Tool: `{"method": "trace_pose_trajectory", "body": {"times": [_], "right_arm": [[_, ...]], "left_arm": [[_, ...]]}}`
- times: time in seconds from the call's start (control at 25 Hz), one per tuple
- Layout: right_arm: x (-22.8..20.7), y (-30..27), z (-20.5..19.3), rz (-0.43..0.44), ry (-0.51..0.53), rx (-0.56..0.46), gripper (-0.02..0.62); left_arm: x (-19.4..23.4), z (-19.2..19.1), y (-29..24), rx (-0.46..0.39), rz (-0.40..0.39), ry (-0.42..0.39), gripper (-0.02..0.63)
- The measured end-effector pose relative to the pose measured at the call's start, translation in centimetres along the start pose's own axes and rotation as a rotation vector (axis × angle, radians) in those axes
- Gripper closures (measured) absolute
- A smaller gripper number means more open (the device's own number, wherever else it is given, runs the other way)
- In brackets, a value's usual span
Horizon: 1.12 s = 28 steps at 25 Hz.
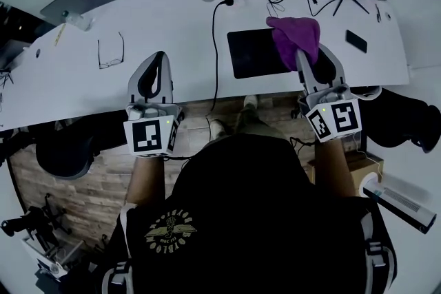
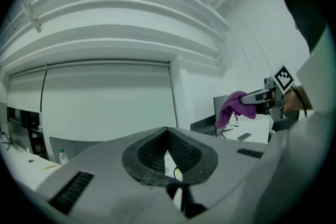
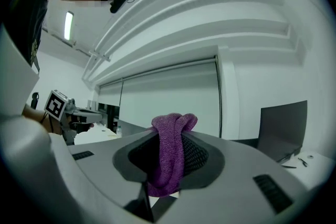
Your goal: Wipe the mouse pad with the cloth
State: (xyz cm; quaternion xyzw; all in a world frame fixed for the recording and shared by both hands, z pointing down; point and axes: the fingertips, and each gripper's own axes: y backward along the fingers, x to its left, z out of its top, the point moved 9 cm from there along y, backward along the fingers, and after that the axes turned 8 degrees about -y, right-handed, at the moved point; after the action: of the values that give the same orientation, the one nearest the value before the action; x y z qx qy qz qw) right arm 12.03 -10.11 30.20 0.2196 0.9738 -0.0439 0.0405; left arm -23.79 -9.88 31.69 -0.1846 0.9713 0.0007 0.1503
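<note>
White tabletop [image 1: 172,17] carries a pair of glasses [image 1: 110,51] at the left. Next to them the left claw [image 1: 158,58] hovers near the front edge, jaws closed together on nothing. A black cable [image 1: 214,58] runs down the middle. Just right of it lies the black mouse pad [image 1: 251,53], flat and bare. Over its right edge hangs the purple cloth [image 1: 295,34], pinched at a bunched fold by the right claw [image 1: 304,58], the rest drooping loose. Whether it touches the pad I cannot tell. It looks soft, light and floppy, likely to bunch up when dragged. A hold on a thick fold, as here, seems sound, with the loose part pressed flat.
</note>
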Motion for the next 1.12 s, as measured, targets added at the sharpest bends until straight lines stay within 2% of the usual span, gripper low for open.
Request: {"method": "trace_pose_trajectory", "body": {"times": [0.44, 0.68, 1.12], "right_arm": [[-2.5, -6.4, -3.5, 0.120, -0.077, 0.096, 0.497], [-3.6, -10.0, -7.1, 0.194, -0.101, 0.164, 0.497], [-6.1, -16.9, -19.7, 0.270, -0.132, 0.486, 0.497]], "left_arm": [[-0.5, -1.0, -3.5, 0.085, 0.044, -0.001, 0.604], [-0.7, -1.9, -4.9, 0.116, 0.104, 0.016, 0.604], [-0.5, -2.0, -5.3, 0.168, 0.210, 0.004, 0.604]]}}
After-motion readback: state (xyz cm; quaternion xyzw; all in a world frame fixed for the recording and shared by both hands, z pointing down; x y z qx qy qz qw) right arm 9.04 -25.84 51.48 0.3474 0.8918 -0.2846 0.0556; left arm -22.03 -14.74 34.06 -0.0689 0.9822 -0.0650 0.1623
